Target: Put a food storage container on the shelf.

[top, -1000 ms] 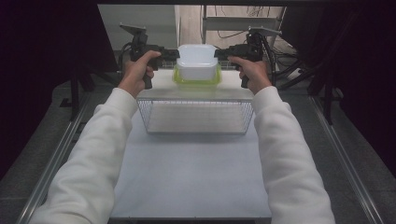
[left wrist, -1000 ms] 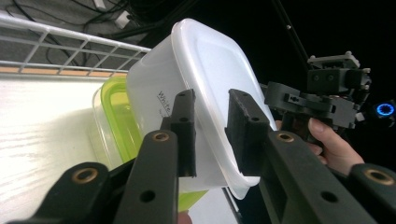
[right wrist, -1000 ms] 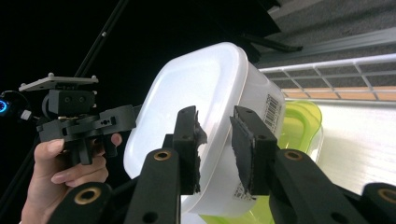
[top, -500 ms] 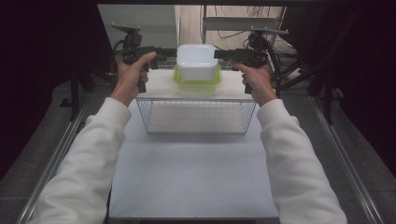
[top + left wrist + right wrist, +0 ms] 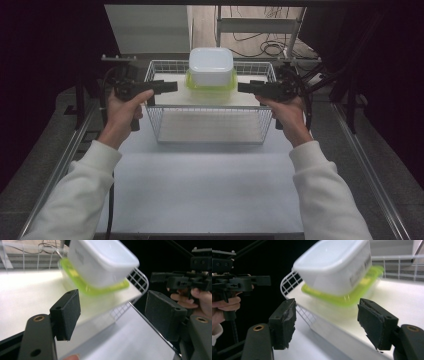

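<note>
A white tub turned upside down on its green lid (image 5: 210,70) rests on the white surface in the wire basket (image 5: 210,125), at its far side. My left gripper (image 5: 170,87) hovers at the basket's left edge, pointing at the tub and clear of it. From the other side my right gripper (image 5: 243,87) points in, also apart from the tub. Both pairs of jaws have just been opening and hold nothing. In the left gripper view the tub (image 5: 102,262) lies beyond the gripper (image 5: 112,310). The right gripper view has the tub (image 5: 334,267) beyond the gripper (image 5: 327,322).
The basket stands on a white table top (image 5: 200,190) with metal rails (image 5: 65,165) along both sides. Cables and a frame (image 5: 260,30) lie behind the table. Dark space flanks it left and right.
Both grippers were shut on the tub's sides a second ago. They have opened and drawn apart, outward and toward the person, leaving the tub in the basket.
</note>
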A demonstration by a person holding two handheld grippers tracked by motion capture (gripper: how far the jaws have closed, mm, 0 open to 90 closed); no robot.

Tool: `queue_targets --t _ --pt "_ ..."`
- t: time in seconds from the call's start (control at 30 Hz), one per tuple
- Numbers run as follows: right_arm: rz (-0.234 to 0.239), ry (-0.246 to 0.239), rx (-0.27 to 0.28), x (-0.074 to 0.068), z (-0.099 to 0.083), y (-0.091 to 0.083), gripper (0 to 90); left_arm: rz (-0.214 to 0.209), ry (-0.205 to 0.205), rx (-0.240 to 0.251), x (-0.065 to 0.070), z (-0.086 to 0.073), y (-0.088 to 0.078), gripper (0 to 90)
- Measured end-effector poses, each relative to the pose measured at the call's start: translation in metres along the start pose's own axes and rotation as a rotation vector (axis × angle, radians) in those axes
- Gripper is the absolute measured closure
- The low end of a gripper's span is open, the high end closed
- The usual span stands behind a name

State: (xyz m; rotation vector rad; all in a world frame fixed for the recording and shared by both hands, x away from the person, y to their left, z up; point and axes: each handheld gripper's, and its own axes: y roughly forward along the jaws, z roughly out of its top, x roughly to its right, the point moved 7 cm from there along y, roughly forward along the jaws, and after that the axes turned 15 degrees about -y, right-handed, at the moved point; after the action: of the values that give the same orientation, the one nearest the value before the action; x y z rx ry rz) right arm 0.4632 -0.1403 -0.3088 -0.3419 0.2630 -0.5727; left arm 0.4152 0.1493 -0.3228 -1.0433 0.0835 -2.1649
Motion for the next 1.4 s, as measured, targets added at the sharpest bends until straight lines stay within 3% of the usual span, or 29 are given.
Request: queue_targets --t 0.13,0.3,0.47,0.53,0.67,0.7,0.8,0.93,1.03,1.23,1.4 --pt "0.000 -0.041 -0.009 -0.011 -0.024 -0.018 28.6 0.004 0.023 -0.026 -0.003 -0.031 -0.010 27.8" --pt "-0.034 -0.096 -0.012 -0.019 -0.062 -0.042 27.1 0.014 0.032 -0.047 -0.012 -0.075 -0.017 27.5" --pt "-0.013 -0.068 -0.004 -0.028 -0.099 -0.054 24.4 0.071 0.050 -0.107 -0.030 -0.124 -0.018 26.4" --pt "0.003 -0.063 -0.028 -0.033 -0.115 -0.055 22.9 0.085 0.046 -0.108 -0.035 -0.139 -0.021 26.5" --pt "-0.020 -0.081 -0.077 -0.041 -0.154 -0.056 22.8 0.111 0.054 -0.143 -0.045 -0.170 -0.022 26.4" --pt "-0.024 -0.084 -0.106 -0.041 -0.164 -0.054 22.4 0.113 0.053 -0.146 -0.047 -0.174 -0.021 26.2" --pt "-0.036 -0.067 -0.122 -0.043 -0.179 -0.053 22.4 0.112 0.036 -0.148 -0.054 -0.187 -0.019 26.1" --pt "-0.046 -0.049 -0.147 -0.047 -0.205 -0.053 22.4 0.154 0.026 -0.180 -0.069 -0.205 -0.013 26.7" --pt "-0.047 -0.042 -0.178 -0.048 -0.222 -0.055 21.9 0.164 0.022 -0.187 -0.073 -0.207 -0.011 27.2" --pt "-0.075 -0.044 -0.186 -0.043 -0.229 -0.058 21.8 0.181 0.033 -0.181 -0.073 -0.207 -0.011 27.7" --pt "-0.086 -0.036 -0.205 -0.042 -0.234 -0.056 21.3 0.189 0.019 -0.177 -0.076 -0.207 -0.012 28.1"
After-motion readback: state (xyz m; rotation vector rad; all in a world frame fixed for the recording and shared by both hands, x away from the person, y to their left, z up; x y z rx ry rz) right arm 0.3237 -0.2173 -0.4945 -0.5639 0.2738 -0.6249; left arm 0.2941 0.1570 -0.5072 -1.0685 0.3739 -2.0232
